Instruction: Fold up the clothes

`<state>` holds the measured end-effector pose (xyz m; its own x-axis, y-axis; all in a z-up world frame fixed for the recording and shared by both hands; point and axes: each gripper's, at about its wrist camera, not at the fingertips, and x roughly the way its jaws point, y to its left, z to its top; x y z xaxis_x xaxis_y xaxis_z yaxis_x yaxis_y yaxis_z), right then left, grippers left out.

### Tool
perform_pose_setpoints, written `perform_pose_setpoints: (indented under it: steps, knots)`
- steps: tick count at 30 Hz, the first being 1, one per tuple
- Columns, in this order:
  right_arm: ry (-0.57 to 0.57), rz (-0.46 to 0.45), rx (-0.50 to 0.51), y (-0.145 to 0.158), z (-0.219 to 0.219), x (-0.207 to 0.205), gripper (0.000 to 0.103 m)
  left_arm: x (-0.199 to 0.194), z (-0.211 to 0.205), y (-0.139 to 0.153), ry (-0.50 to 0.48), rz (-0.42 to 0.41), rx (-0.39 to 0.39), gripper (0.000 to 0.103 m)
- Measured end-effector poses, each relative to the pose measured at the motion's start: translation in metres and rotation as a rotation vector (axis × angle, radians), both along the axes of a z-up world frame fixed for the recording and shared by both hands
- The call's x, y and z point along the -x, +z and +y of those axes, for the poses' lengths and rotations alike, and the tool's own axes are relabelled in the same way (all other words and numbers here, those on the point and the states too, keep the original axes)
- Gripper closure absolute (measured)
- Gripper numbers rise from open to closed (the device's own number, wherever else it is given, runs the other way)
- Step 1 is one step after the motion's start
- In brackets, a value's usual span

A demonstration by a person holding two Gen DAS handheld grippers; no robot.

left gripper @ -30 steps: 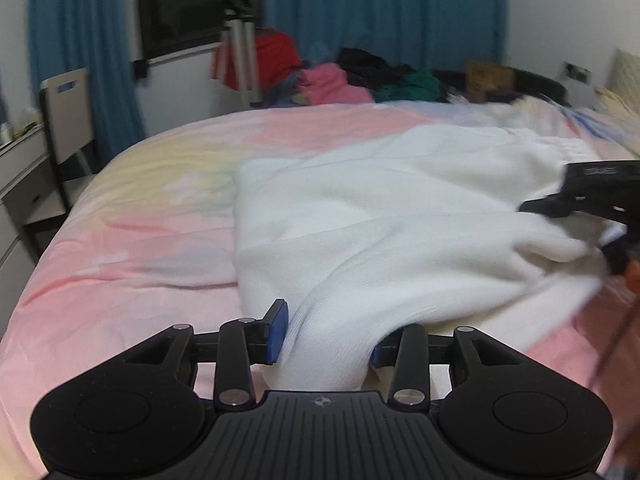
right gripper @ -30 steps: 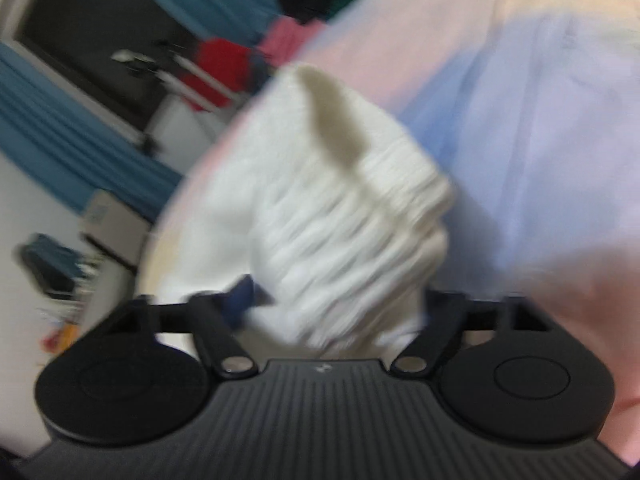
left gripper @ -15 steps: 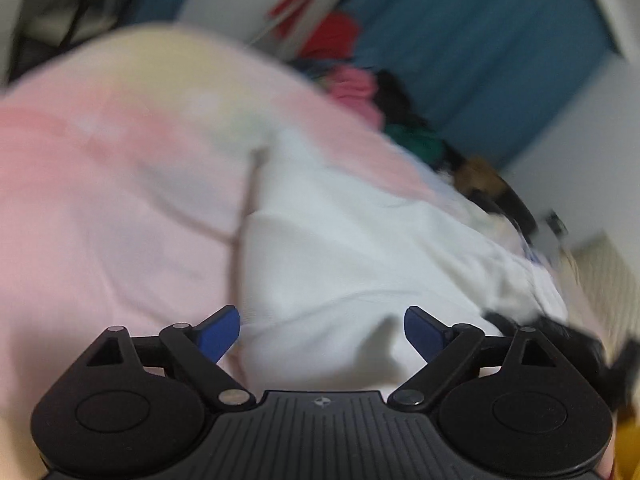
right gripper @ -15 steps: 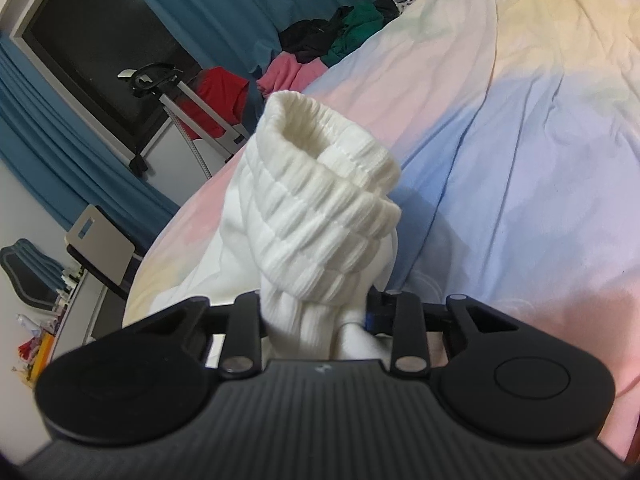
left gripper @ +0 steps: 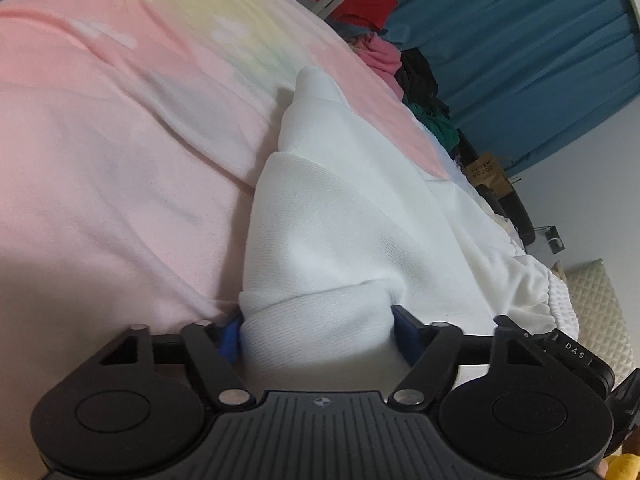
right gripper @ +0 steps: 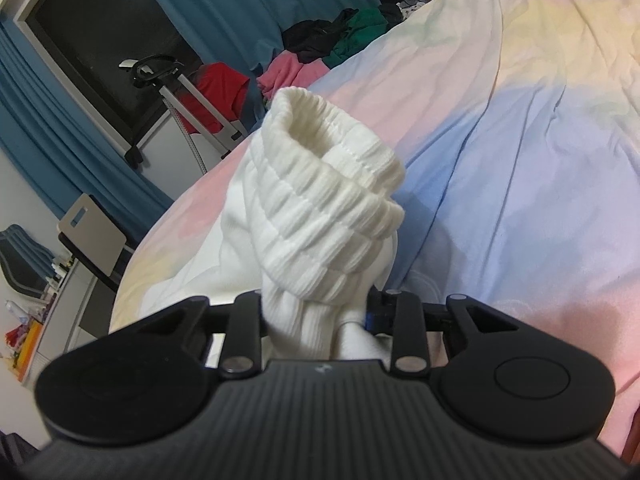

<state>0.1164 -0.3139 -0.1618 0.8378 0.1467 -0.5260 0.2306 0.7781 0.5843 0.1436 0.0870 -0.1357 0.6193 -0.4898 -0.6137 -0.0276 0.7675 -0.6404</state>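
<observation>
**White garment pinned at two points, ready for a fold**

The white garment [left gripper: 360, 216] lies spread on the bed [left gripper: 100, 140], its knit body running away from the near edge toward the far clothes pile. Both ends nearest the cameras are taken up. The left claw [left gripper: 318, 334] is clamped on a folded corner of the plain knit, cloth bulging out between its blue pads. The right claw [right gripper: 320, 320] grips the ribbed cuff [right gripper: 332, 184], which stands up out of the jaws like an open tube. Holding the fabric at two separate points probably lets the person keep an edge taut, so the cloth can be carried over itself without bunching.

In the left view the right gripper's black body shows at the far right edge, so the two tools work close together over the same end of the garment.

Beyond, the pastel sheet is wrinkled but bare to the right. A heap of pink, black and green clothes [right gripper: 320, 48] waits at the far side below the blue curtains [left gripper: 520, 48], with a chair [right gripper: 94, 236] at the left.
</observation>
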Motion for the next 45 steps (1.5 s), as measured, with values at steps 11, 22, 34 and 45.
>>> perform_pose_setpoints:
  steps: [11, 22, 34, 45]
  knots:
    - [0.034, -0.093, -0.112, 0.049, -0.011, 0.005, 0.075, 0.013, -0.004, 0.077, -0.01, -0.154, 0.006, 0.066]
    - [-0.087, -0.188, -0.194, 0.127, -0.122, -0.037, 0.076, -0.099, -0.148, 0.177, -0.117, -0.299, 0.038, 0.069]
    - [-0.352, -0.192, -0.173, 0.103, -0.309, -0.143, 0.076, -0.262, -0.374, 0.1, -0.258, -0.311, 0.021, 0.069]
    - [-0.405, -0.098, -0.235, -0.038, -0.3, -0.105, 0.072, -0.237, -0.367, -0.024, -0.399, -0.293, -0.112, 0.061]
